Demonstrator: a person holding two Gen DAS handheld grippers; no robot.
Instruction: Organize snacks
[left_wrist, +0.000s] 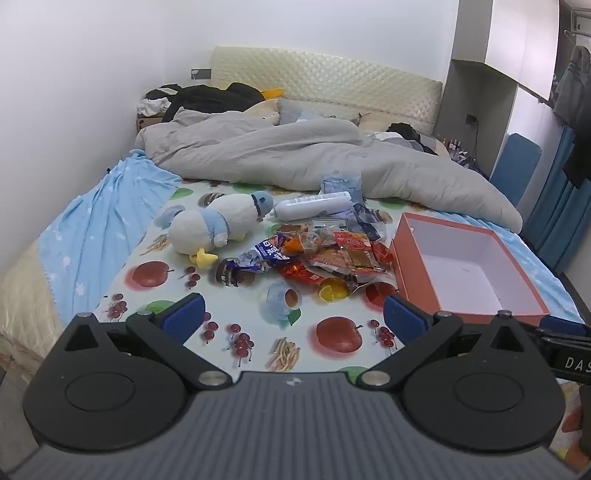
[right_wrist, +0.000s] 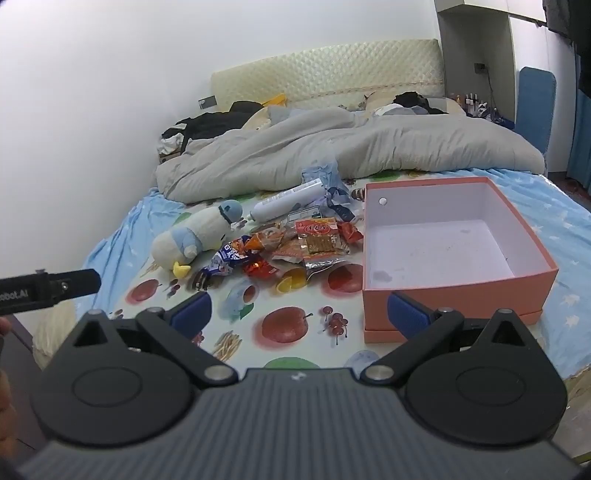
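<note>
My left tool (left_wrist: 291, 317) is spread wide, its ribbed blue pads gripping nothing above the glossy fruit-print sheet (left_wrist: 258, 314). My right tool (right_wrist: 299, 314) is spread just as wide and also empty. Ahead of both lies the heap of crinkly foil snack packets (left_wrist: 325, 254), between a soft plush penguin (left_wrist: 218, 225) on its left and a rigid orange cardboard box (left_wrist: 513, 314) on its right, open and white inside. Beyond the heap lies a smooth white bottle (left_wrist: 314, 205), its long axis crosswise, cap toward the penguin. The right view shows the box's far wall with a small round hole (right_wrist: 383, 201) and the left tool's black arm; the left view shows neither. A rumpled grey duvet (left_wrist: 295, 155) lies farthest.
</note>
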